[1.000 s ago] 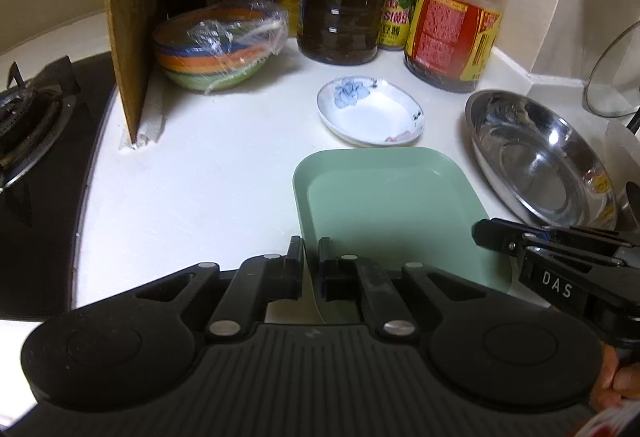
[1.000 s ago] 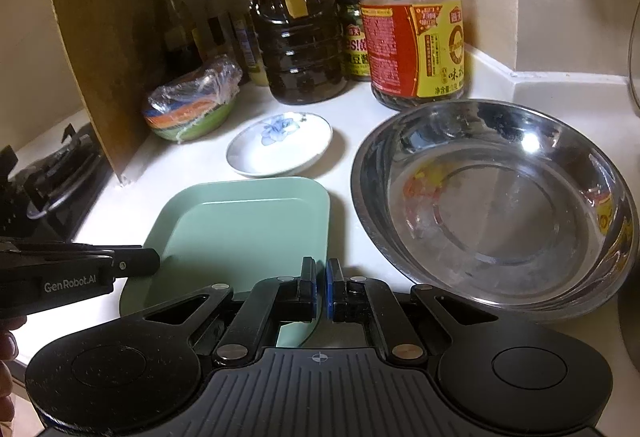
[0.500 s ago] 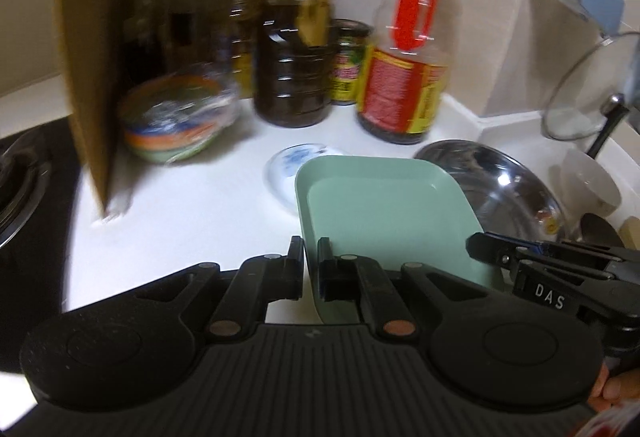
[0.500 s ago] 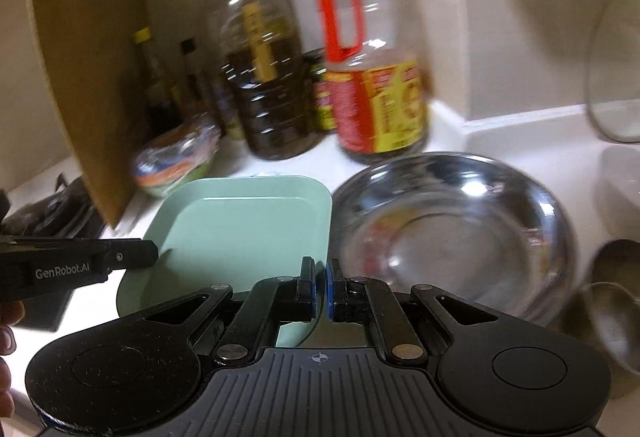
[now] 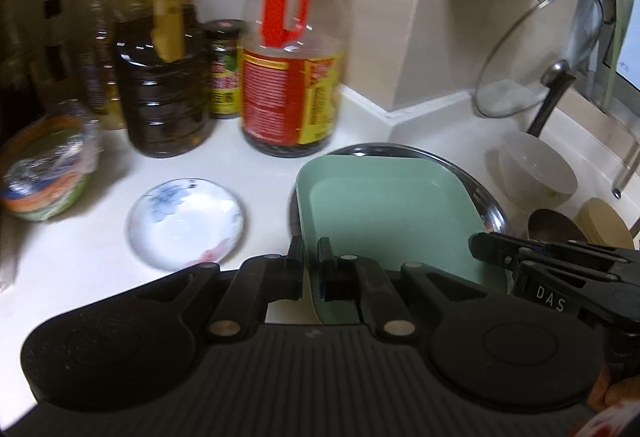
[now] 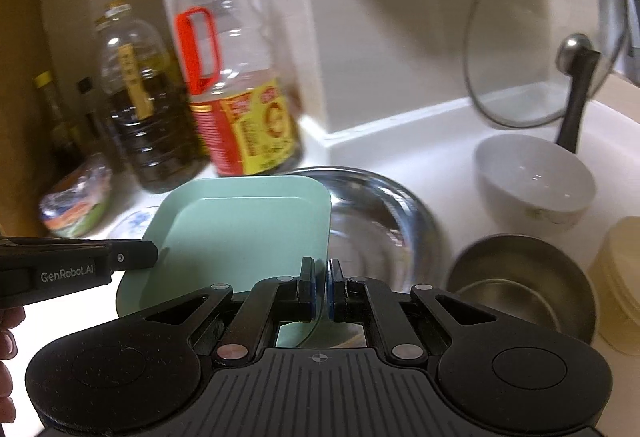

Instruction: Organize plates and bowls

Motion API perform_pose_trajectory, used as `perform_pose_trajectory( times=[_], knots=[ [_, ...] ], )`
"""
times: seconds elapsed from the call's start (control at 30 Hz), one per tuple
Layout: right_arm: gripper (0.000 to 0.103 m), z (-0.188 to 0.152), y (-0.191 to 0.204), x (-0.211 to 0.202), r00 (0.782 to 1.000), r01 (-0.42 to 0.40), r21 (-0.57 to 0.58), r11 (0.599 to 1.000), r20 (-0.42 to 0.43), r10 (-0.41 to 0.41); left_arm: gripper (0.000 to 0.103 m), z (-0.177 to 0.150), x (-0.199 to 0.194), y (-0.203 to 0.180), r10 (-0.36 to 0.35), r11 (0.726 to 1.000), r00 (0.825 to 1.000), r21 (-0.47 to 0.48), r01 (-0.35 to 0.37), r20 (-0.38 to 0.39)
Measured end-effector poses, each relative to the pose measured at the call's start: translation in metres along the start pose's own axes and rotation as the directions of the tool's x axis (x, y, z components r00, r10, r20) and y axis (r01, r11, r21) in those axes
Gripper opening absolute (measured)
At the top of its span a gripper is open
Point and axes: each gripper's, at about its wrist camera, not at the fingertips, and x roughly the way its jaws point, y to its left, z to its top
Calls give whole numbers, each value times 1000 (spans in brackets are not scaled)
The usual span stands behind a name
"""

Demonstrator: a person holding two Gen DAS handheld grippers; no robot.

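Note:
Both grippers hold the green square plate [image 5: 392, 213] by its near rim, lifted above the counter. My left gripper [image 5: 311, 269] is shut on its left near edge. My right gripper [image 6: 320, 289] is shut on its right near edge; the plate [image 6: 240, 233] shows there too. The plate hangs partly over the steel pan [image 6: 384, 233], whose rim shows in the left wrist view [image 5: 476, 185]. A small white flowered dish [image 5: 186, 223] lies on the counter to the left. A white bowl [image 6: 536, 181] stands to the right.
Oil bottles [image 5: 292, 65] and a jar [image 5: 224, 69] line the back wall. Wrapped coloured bowls [image 5: 44, 169] sit far left. A glass lid [image 6: 548, 37] leans at the right. A small steel bowl [image 6: 520, 277] and a tan stack [image 6: 620, 277] stand near right.
Both grippers have lifted the green plate and carried it to the right, from the bare counter to over the steel pan. The flowered dish is uncovered again on the left.

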Motion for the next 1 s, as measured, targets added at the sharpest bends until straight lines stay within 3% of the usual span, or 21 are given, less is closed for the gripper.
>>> perform_pose_trajectory(
  times=[0.47,1.0],
  knots=[
    [5,-2,-16,25,995,89,30,996,-44,-88,6,8,49,-8,-40,999,997,29,42,-69],
    [5,1,-15,46,986,150,21,989,-79,-148,6,12,78,-8,-64,997,991,45,70,-117]
  ],
)
